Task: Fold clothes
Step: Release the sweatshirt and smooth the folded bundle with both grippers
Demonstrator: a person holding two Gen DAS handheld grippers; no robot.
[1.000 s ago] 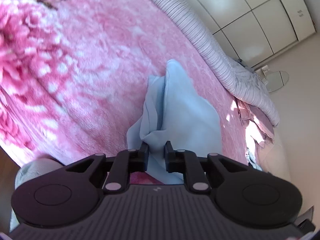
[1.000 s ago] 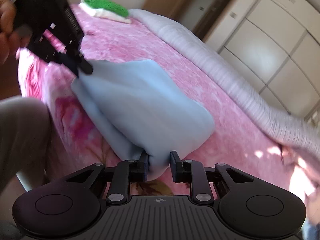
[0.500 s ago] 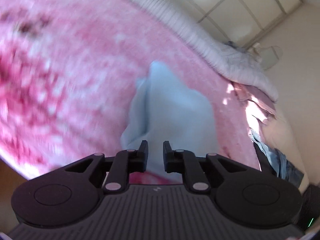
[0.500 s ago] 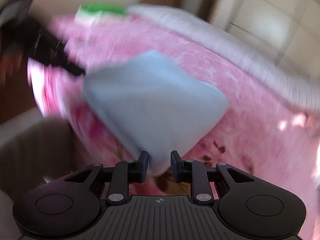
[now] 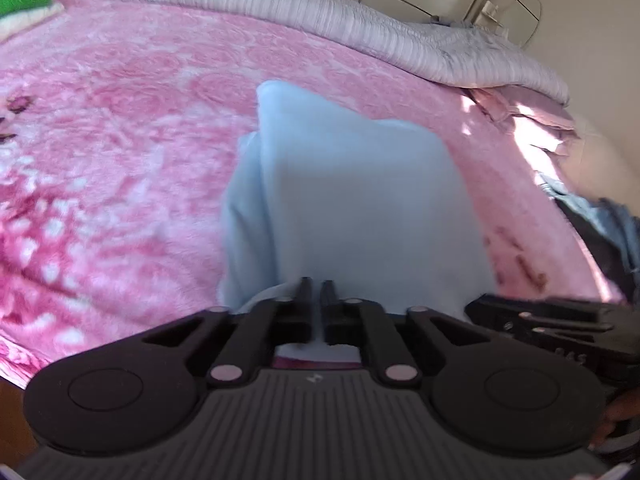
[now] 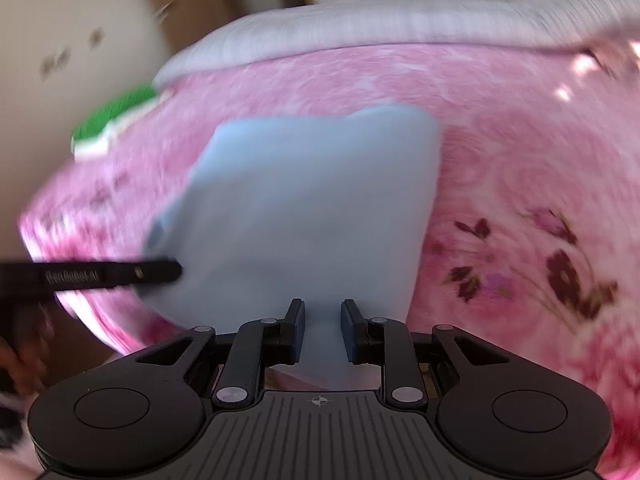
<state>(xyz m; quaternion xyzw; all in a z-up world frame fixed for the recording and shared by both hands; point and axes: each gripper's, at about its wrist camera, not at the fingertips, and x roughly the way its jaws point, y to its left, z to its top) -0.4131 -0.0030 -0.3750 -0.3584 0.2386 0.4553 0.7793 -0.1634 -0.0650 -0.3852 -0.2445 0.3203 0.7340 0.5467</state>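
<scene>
A light blue folded garment lies on the pink floral blanket of the bed. My left gripper is shut on the garment's near edge, with cloth pinched between the fingers. In the right wrist view the same garment spreads out ahead. My right gripper is shut on its near edge, jaws a little apart with cloth between them. The left gripper shows from the side at the left, and the right gripper shows at the lower right of the left wrist view.
A grey-white ribbed quilt runs along the far side of the bed. A green and white item lies at the far left corner. Dark and denim clothes lie at the right. Wardrobe doors stand behind.
Both grippers swung round with the garment, which now lies squarer and flatter on the blanket. The two grippers have come closer together, side by side at its near edge.
</scene>
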